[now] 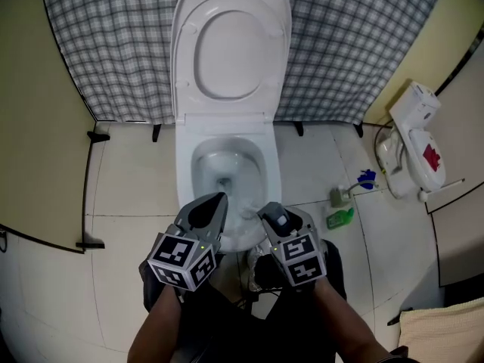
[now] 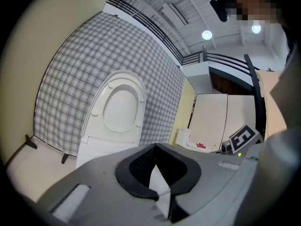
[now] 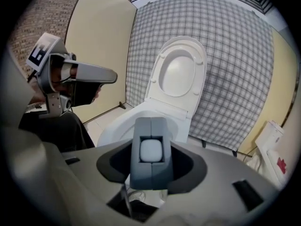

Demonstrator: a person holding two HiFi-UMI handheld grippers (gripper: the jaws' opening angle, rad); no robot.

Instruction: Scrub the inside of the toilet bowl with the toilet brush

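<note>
The white toilet stands with its lid [image 1: 231, 48] up and its bowl rim [image 1: 184, 165] bare, with water low in the bowl. My right gripper [image 1: 271, 210] hangs over the bowl's front edge, shut on the grey toilet brush handle [image 3: 151, 131], which has a white button on it. That handle fills the gap of the right gripper [image 3: 151, 166]; the brush head is hidden. My left gripper [image 1: 221, 199] is beside it to the left, jaws together and holding nothing. From the left gripper [image 2: 157, 173] I look nearly level at the raised lid [image 2: 120, 109].
A clear holder [image 1: 255, 272] stands on the floor between the person's legs. To the right of the toilet are a green bottle [image 1: 340, 218], a blue-topped item [image 1: 367, 178] and a white appliance [image 1: 412, 138]. Checked cloth [image 1: 113, 44] hangs behind.
</note>
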